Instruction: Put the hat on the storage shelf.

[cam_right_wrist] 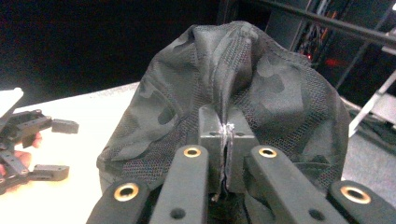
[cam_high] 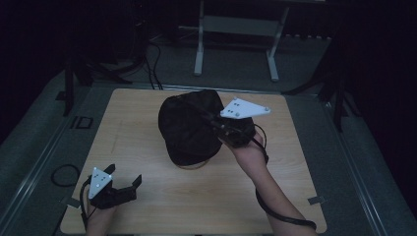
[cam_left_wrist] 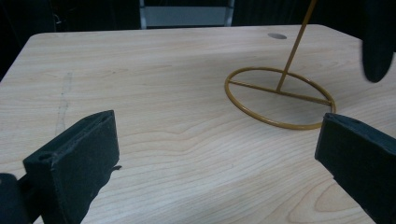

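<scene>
The right claw (cam_high: 220, 123) is clamped on a fold of the black cap (cam_high: 189, 129), holding it over the gold wire stand (cam_left_wrist: 280, 95) near the middle of the desk (cam_high: 147, 206). The stand's upright rod rises toward the cap from below. The left claw (cam_high: 125, 184) rests wide apart near the desk's near-left corner, pointing toward the stand.

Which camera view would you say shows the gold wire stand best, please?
The left gripper view: the gold wire stand shows its whole ring base, crossbar and rising rod on the table. The high view shows just an arc of the ring under the black cap.
</scene>
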A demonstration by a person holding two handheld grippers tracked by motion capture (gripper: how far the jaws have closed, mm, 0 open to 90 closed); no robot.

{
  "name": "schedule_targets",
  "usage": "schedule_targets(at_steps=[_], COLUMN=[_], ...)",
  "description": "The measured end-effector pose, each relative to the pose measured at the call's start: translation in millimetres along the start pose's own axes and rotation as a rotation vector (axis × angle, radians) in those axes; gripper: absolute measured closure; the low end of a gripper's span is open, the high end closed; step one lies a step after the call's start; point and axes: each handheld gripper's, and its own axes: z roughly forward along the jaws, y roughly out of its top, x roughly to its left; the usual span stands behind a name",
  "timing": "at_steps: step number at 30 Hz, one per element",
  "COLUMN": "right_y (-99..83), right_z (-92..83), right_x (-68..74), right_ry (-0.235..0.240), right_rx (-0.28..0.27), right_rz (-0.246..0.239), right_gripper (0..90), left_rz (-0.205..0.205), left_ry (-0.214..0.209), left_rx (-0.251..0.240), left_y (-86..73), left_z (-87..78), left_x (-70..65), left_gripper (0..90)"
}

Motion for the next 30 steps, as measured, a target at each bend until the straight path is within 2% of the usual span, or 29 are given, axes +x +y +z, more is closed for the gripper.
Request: schedule_targets(at_steps=[4, 11, 15, 21, 23, 24, 30], right_y=[-5.5, -11.7, -13.1, -11.8, -11.9, -13.0, -16.2], right_z=[11.5, 28.7, 34.0, 42.1, 43.7, 47.8, 55.1], right_x=[-5.5, -9.1, -10.4, -7.2, -6.3, -5.9, -4.3], right_ry=[0.008, 0.026, 0.031, 0.039, 0.037, 0.041, 0.045], right_rx=[0.018, 0.061, 0.060, 0.067, 0.071, 0.081, 0.095], right_rz=[0.029, 0.048, 0.065, 0.058, 0.058, 0.054, 0.061], right_gripper=[88.2, 87.6, 86.6, 73.4, 72.4, 67.2, 58.5], left_rz=[-0.001, -0.004, -0.002, -0.006, -0.010, -0.010, -0.011], left_ry=[-0.001, -0.009, -0.015, -0.016, -0.017, -0.015, -0.014], left_rx=[-0.002, 0.001, -0.001, 0.001, -0.002, -0.001, -0.002], left_y=[-0.3, -2.3, -2.3, -2.8, -2.9, -2.9, -3.1], left_z=[-0.1, 0.6, 1.1, 1.3, 0.6, 0.2, 0.5], left_x=[0.0, -0.7, -1.1, 0.9, 1.7, 1.9, 2.5], left_gripper=[0.4, 0.4, 0.4, 0.4, 0.4, 0.4, 0.4])
